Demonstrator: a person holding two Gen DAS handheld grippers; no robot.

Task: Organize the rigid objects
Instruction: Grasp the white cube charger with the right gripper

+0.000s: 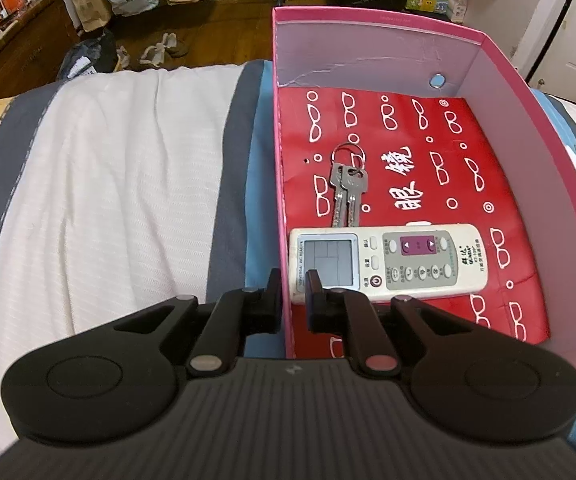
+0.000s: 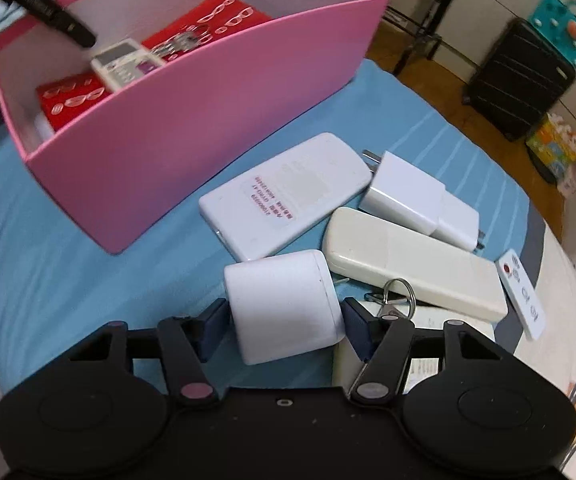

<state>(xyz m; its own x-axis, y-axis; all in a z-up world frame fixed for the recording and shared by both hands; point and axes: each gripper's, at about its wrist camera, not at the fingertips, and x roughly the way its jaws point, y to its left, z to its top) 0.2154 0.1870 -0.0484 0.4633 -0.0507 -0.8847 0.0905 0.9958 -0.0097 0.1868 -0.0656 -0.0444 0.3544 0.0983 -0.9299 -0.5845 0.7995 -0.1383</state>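
A pink box [image 1: 368, 40] stands on the bed. It holds a red glasses-print bag [image 1: 428, 152], two keys on a ring [image 1: 346, 188] and a white remote [image 1: 388, 264]. My left gripper [image 1: 294, 292] is shut on the box's left wall, one finger on each side. In the right wrist view my right gripper [image 2: 284, 328] has a white cube charger [image 2: 284, 304] between its pads, which touch both its sides. Beside the cube lie a flat white remote, back up [image 2: 288, 196], a white plug adapter [image 2: 416, 196], a cream remote [image 2: 408, 264], a small white remote [image 2: 522, 296] and a key ring [image 2: 398, 296].
The pink box [image 2: 168, 132] sits just left of the pile on the blue bedsheet [image 2: 68, 260]. Another white item [image 2: 348, 364] lies partly under my right gripper. White and grey bedding [image 1: 108, 180] spreads left of the box. Paper bags, shoes and a black suitcase [image 2: 520, 76] stand on the floor beyond.
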